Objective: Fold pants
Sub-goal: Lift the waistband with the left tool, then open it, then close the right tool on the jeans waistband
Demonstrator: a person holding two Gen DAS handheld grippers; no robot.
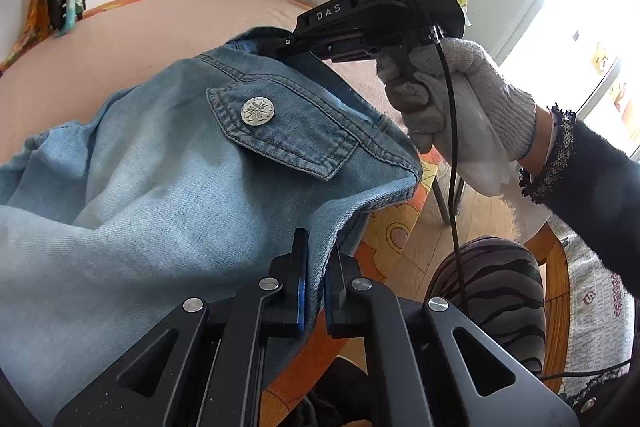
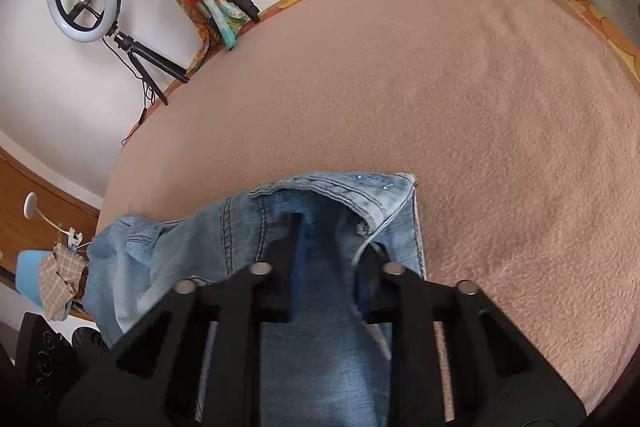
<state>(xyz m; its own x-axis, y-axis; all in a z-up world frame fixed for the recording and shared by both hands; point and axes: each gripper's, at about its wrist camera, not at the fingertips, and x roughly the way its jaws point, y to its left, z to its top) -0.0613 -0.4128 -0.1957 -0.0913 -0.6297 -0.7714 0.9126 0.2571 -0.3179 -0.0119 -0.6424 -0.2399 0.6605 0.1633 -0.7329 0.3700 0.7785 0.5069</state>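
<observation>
Jeans (image 1: 168, 163) are hanging over the pink blanket (image 2: 460, 87), still unfolded; left gripper (image 1: 316, 291) is pinching the waistband edge, right gripper (image 2: 332, 259) is gripping the opposite corner.

Black right gripper (image 1: 280, 47) marked "DAS", black cable (image 1: 452, 147), white knit glove (image 1: 460, 99), dark sleeve (image 1: 592, 179).

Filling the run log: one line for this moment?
left gripper: shut on jeans | right gripper: at waistband, grip unclear | jeans partly on blanket
</observation>
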